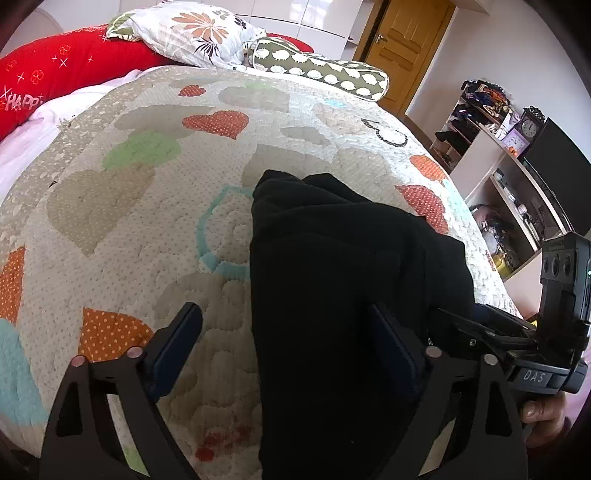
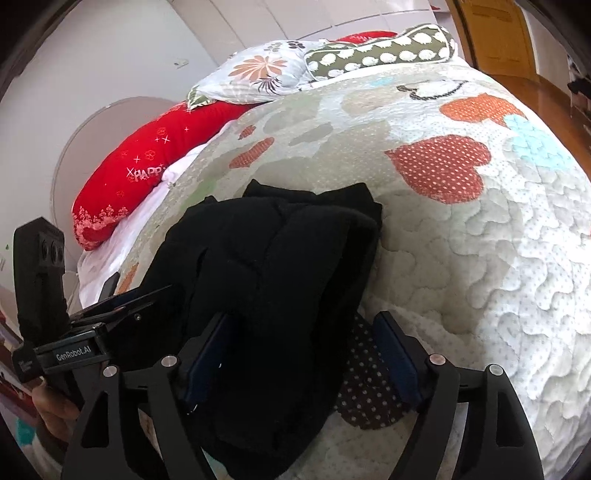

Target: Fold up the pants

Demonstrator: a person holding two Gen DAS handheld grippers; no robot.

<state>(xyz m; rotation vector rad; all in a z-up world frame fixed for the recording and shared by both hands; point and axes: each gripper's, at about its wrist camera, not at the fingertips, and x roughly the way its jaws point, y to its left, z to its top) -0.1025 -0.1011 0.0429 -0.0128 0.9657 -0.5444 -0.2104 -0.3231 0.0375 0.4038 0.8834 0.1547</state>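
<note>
Black pants (image 1: 332, 258) lie in a thick folded bundle on the quilted bed (image 1: 129, 221), running from the near edge toward the middle. My left gripper (image 1: 288, 343) stands open over the bundle's near left edge. Its right finger rests against the cloth and its left finger hangs above bare quilt. In the right wrist view the same pants (image 2: 277, 258) fill the centre. My right gripper (image 2: 306, 354) is open around their near right part, with the left finger on the cloth and the right finger clear of it above the quilt (image 2: 480, 258).
A red pillow (image 1: 55, 81), a floral pillow (image 1: 199, 33) and a green spotted bolster (image 1: 317, 70) lie at the head of the bed. A cluttered shelf unit (image 1: 498, 155) and a wooden door (image 1: 406, 40) stand to the right. A person's fingers (image 1: 539, 410) hold the other device.
</note>
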